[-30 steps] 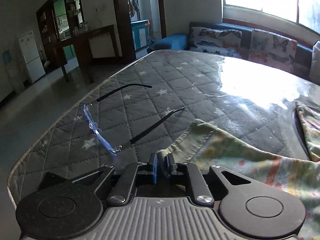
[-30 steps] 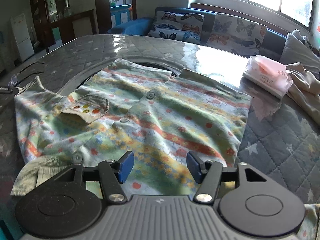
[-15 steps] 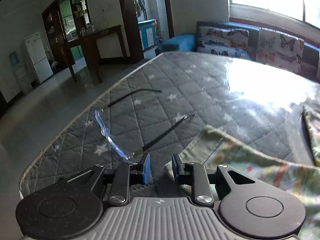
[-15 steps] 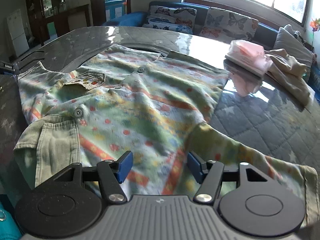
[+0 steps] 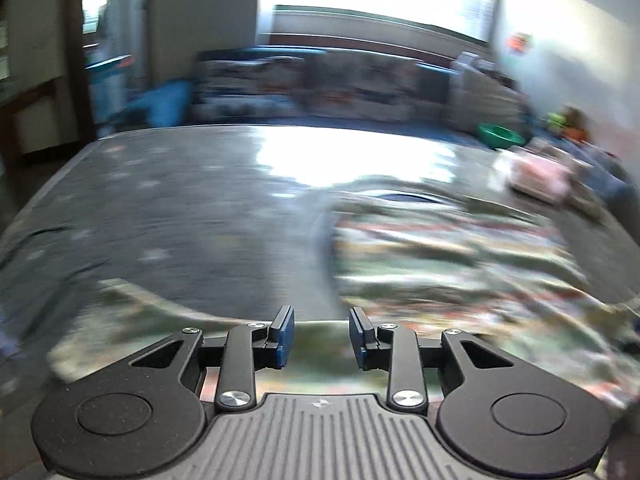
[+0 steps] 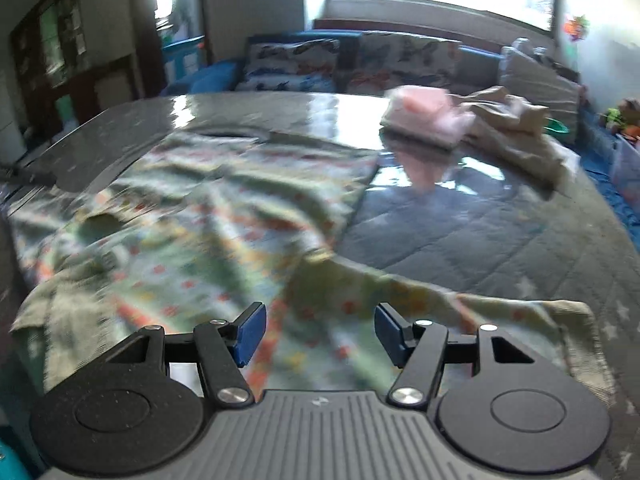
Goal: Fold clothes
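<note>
A pale green patterned children's shirt (image 6: pixel 208 232) lies spread flat on the grey quilted table, one sleeve (image 6: pixel 480 312) stretched out to the right. It also shows, blurred, in the left wrist view (image 5: pixel 440 260). My left gripper (image 5: pixel 321 336) is open and empty, hovering above the shirt's near left edge. My right gripper (image 6: pixel 318 334) is open wide and empty, above the shirt's lower hem.
A pink packet (image 6: pixel 424 120) and a beige garment (image 6: pixel 516 128) lie at the table's far right. Glasses (image 6: pixel 16 172) lie at the far left edge. A sofa with butterfly cushions (image 6: pixel 360 60) stands behind the table.
My left gripper let go of the sleeve cuff, opened, and swung right toward the shirt's body. My right gripper stayed open and shifted right, bringing the right sleeve into view.
</note>
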